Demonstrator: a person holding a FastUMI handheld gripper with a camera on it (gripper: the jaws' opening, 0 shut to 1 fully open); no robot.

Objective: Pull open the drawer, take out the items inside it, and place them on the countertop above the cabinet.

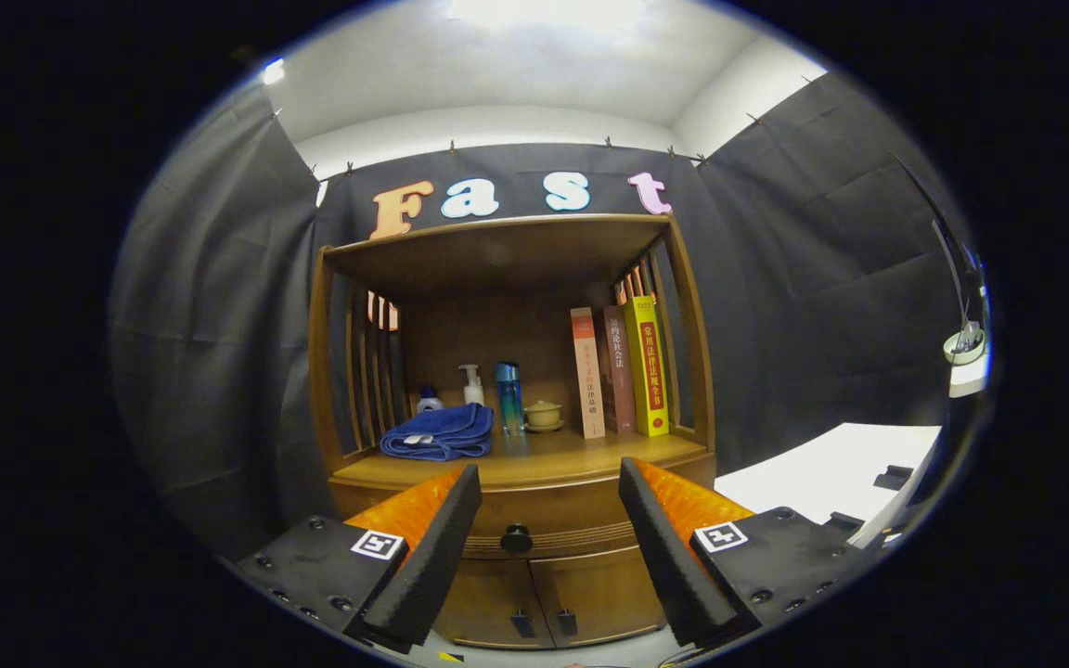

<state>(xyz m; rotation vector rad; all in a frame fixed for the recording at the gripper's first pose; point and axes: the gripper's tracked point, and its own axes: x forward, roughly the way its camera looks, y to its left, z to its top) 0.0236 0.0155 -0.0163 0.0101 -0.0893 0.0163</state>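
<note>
A wooden cabinet (pixel 511 371) stands ahead against the booth wall. Its drawer (pixel 544 520) is closed, with a round dark knob (pixel 516 538) at the middle of its front. The knob lies beyond my fingertips, in line with the gap between them and a little toward the left finger. My gripper (pixel 548 482) is open, its fingers wide apart and holding nothing. The countertop (pixel 534 459) above the drawer is a wooden shelf surface. What is inside the drawer is hidden.
On the countertop lie a folded blue towel (pixel 439 433), a small bottle (pixel 429 400), a white pump bottle (pixel 471 383), a blue bottle (pixel 508 397), a small lidded cup (pixel 543 414) and three upright books (pixel 623 371). Two lower doors (pixel 548 598) sit under the drawer. A white table (pixel 831 478) stands to the right.
</note>
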